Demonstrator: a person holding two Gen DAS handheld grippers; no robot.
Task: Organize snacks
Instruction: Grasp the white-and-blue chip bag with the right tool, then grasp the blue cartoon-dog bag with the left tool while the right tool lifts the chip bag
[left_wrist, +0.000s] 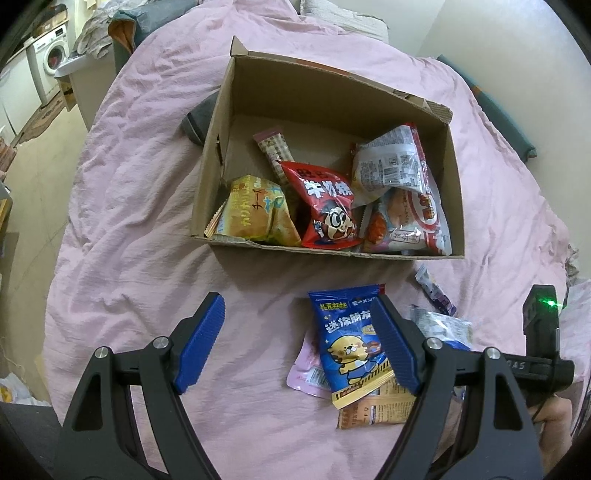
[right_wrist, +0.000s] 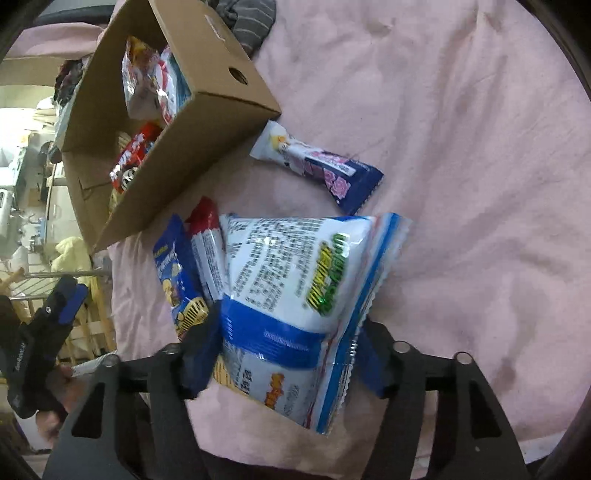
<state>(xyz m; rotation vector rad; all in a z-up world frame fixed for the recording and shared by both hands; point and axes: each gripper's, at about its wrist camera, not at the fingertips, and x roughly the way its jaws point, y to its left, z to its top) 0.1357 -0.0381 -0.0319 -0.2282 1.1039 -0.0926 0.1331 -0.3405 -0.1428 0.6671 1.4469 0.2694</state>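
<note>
White-and-blue snack bag (right_wrist: 295, 295) sits between the pads of the right claw (right_wrist: 291, 350), just off the near corner of the cardboard box (right_wrist: 207, 122), on the pink bed cover (right_wrist: 461, 184); pads look pressed on its lower half, so I read it as grasped, tho the blur leaves some doubt; bag is puffy w/ air, light, crinkly film, slippery; contents prob brittle, so squeeze gently; best hold is across the flat crimped seam or the lower body, not the bulging middle, which would give and slide

Beside it, on the box side, a blue cartoon packet (left_wrist: 351, 343) lies flat over a pale pink pouch (left_wrist: 306, 369) and an orange one (left_wrist: 373, 410); thin, floppy, easy to pinch by an edge; a navy-and-white stick pack (right_wrist: 317, 166) lies at the box's near wall

Left claw (left_wrist: 295, 343) hangs released, jaws wide, nothing between its pads, its right finger over the blue packet; box already holds red, yellow & white bags
</note>
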